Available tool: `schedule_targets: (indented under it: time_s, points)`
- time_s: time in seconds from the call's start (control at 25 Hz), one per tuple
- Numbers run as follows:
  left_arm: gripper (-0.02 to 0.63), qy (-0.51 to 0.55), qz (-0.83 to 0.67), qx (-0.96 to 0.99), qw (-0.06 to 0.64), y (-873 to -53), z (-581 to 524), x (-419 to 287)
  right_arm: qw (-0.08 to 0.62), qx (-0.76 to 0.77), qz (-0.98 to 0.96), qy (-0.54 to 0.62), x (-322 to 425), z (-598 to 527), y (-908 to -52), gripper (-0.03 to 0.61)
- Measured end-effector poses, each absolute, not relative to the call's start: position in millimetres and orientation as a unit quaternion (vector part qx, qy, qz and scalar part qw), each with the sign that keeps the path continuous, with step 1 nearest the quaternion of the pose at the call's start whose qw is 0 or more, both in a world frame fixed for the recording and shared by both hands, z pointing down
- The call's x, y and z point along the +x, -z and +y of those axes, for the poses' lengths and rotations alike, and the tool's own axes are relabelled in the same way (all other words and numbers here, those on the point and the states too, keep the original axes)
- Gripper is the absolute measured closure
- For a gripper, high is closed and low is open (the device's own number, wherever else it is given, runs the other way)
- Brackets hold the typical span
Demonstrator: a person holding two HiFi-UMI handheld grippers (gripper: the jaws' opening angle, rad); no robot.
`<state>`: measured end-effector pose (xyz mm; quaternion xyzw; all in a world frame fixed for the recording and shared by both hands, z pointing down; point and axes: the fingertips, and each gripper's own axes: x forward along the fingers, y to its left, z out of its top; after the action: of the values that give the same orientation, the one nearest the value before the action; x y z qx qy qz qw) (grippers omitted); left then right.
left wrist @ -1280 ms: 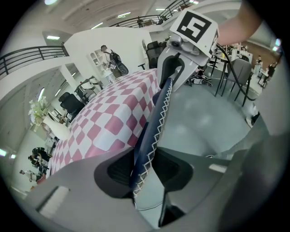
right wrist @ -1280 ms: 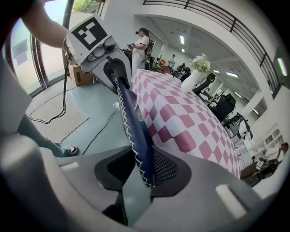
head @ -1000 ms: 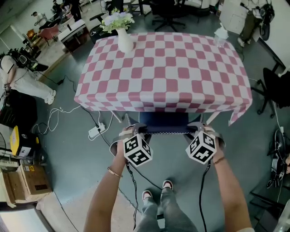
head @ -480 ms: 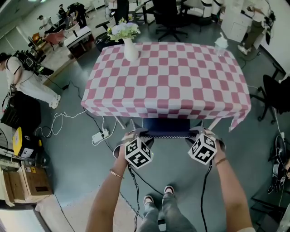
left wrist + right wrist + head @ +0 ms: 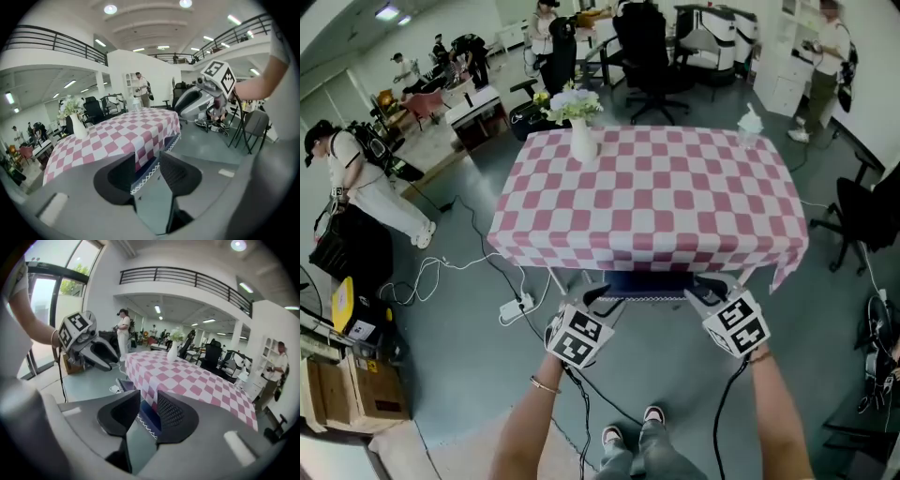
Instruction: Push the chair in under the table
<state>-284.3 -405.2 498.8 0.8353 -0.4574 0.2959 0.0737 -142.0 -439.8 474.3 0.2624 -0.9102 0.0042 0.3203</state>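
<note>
The dark blue chair [image 5: 645, 283] stands pushed in under the table, only its back's top edge with a white zigzag trim showing below the pink-and-white checked cloth [image 5: 652, 192]. My left gripper [image 5: 598, 294] hovers just off the left end of that back, jaws open and empty. My right gripper [image 5: 699, 291] hovers off the right end, also open with nothing held. In the left gripper view the chair [image 5: 146, 171] shows through the gap of the left gripper [image 5: 147, 161]. The right gripper view shows the chair [image 5: 147, 414] beyond the right gripper [image 5: 149, 401].
A white vase of flowers [image 5: 581, 139] and a white tissue box [image 5: 750, 122] stand on the table's far corners. A power strip [image 5: 514, 307] and cables lie on the floor at left. A black office chair [image 5: 862, 214] stands at right; a person [image 5: 358, 183] walks at left.
Both grippers have lifted up and away from the chair's back. The left jaws have spread wider. The chair stays under the table, and the head view has tipped up.
</note>
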Motion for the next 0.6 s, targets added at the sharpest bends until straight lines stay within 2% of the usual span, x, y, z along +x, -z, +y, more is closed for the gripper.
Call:
schedule_targets:
  time_s: [0.32,0.52,0.6]
  points:
    - [0.475,-0.118,-0.575,0.808,0.061,-386,-364,-304,0.138,0.425,-0.894,-0.032,-110,-401,-374,0.463]
    - [0.542,-0.037,-0.641,0.766,0.03,-328,-330,-322,0.015,0.511,-0.857,-0.065,-78,-361,-328,0.466]
    - [0.56,-0.025,-0.654,0.756,0.018,-314,-313,-325,-0.007,0.537,-0.841,-0.069,-66,-342,-318,0.469]
